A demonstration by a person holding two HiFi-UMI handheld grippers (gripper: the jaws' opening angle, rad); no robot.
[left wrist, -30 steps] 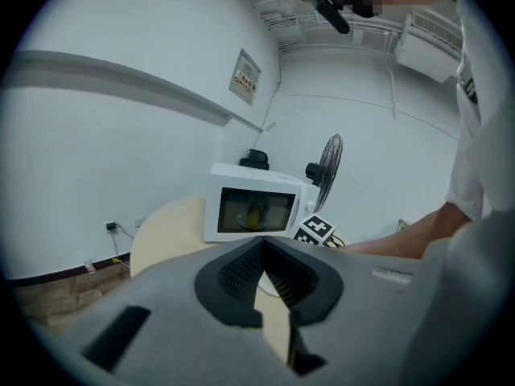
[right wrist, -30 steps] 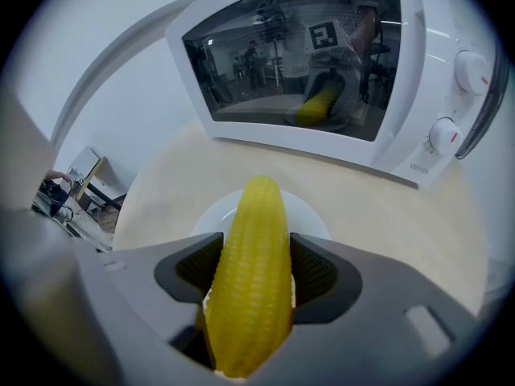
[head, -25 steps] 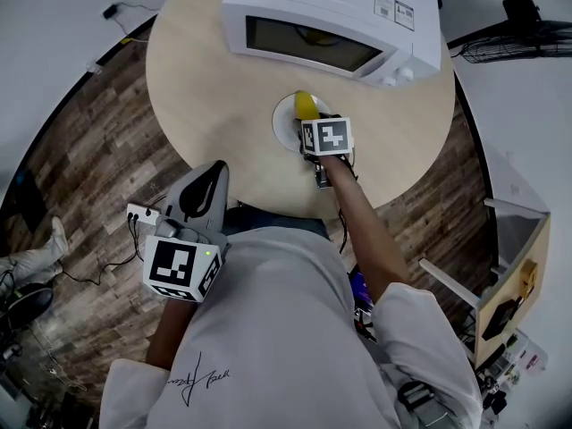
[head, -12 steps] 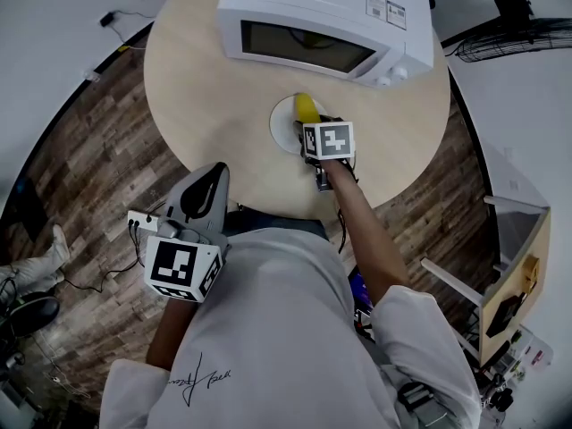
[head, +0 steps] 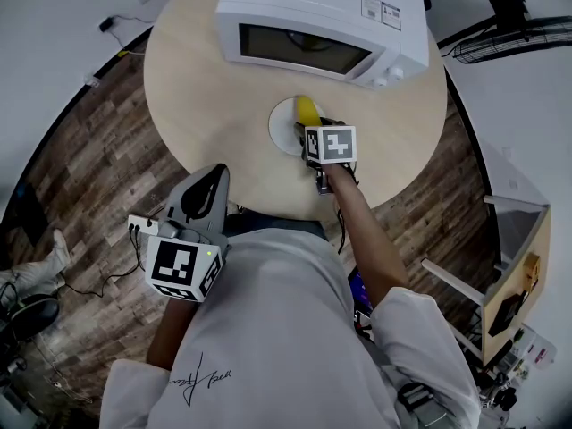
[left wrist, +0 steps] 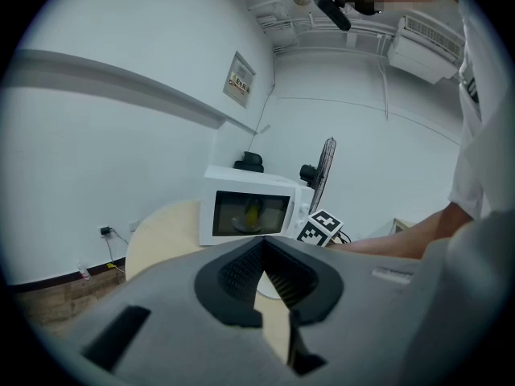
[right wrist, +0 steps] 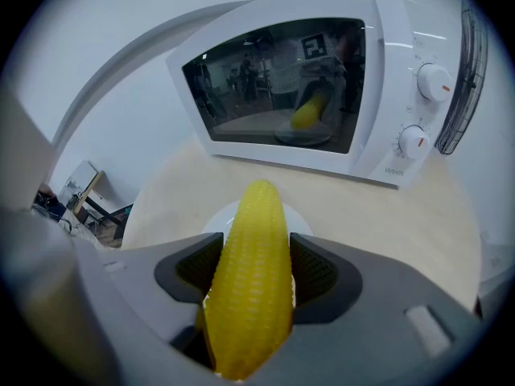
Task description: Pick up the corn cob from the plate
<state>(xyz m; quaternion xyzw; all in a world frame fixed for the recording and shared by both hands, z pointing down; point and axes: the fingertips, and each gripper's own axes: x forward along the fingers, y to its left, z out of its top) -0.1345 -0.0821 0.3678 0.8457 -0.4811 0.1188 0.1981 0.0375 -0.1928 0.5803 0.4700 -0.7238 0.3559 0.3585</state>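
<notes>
A yellow corn cob (right wrist: 256,215) lies lengthwise between my right gripper's (right wrist: 251,278) jaws, which are shut on it; both ribbed pads press its sides. Its tip points toward the microwave, and the white plate (right wrist: 216,218) shows just beneath it. In the head view the corn cob (head: 307,108) sticks out beyond the right gripper (head: 309,129) over the plate (head: 281,125) on the round wooden table (head: 206,88). I cannot tell whether the cob still touches the plate. My left gripper (head: 211,175) hangs by the person's waist off the table's near edge, its jaws (left wrist: 261,273) shut and holding nothing.
A white microwave (head: 313,25) stands at the table's far side with its door closed; its glass mirrors the cob (right wrist: 310,111). A fan (head: 500,38) stands at the far right, a wooden cabinet (head: 514,275) at the right, and a power strip (head: 143,220) on the floor.
</notes>
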